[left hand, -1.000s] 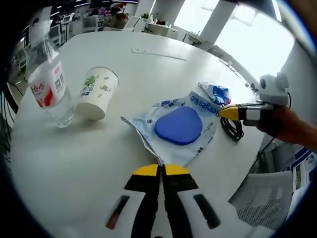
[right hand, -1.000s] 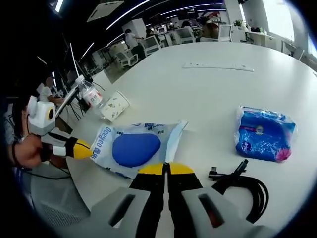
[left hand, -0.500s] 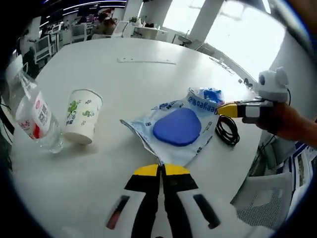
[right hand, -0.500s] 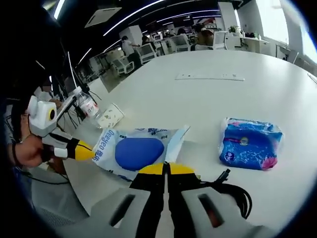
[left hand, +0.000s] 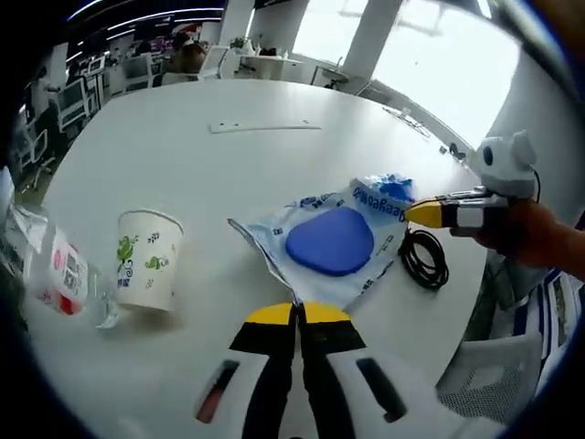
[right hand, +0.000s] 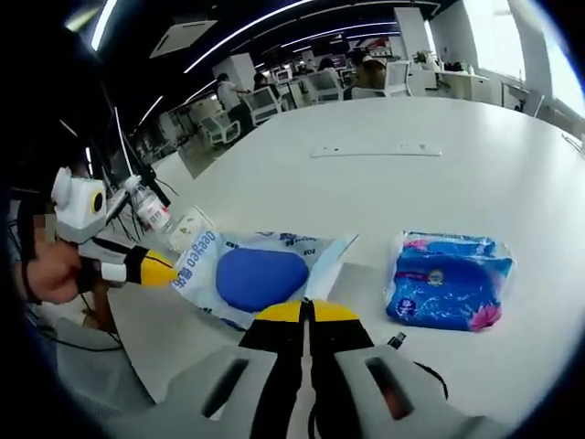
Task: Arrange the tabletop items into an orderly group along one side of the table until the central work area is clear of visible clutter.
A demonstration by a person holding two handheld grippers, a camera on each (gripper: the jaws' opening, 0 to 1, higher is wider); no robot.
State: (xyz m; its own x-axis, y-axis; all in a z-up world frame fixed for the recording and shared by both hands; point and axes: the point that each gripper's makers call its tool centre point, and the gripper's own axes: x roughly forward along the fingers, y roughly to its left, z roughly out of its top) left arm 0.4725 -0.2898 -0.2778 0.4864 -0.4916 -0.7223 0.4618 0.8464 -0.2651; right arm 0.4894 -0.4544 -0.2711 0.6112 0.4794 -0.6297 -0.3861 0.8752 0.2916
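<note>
A clear pouch [left hand: 331, 240] holding a blue pad lies near the white bench's [left hand: 183, 155] edge, each end clamped by one closed pair: left tongs [left hand: 297, 315] at 6 o'clock, right tongs [right hand: 307, 313] opposite. In the left gripper view, paper cup [left hand: 146, 273] and water bottle [left hand: 57, 279] stand at 9 o'clock, a black cable [left hand: 422, 261] at 3 o'clock. In the right gripper view, a blue tissue pack [right hand: 448, 280] lies at 3 o'clock.

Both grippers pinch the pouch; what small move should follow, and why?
Probably carry the pouch together toward the cup and bottle: the left gripper and right gripper hold opposite edges, and those two already stand side by side.
</note>
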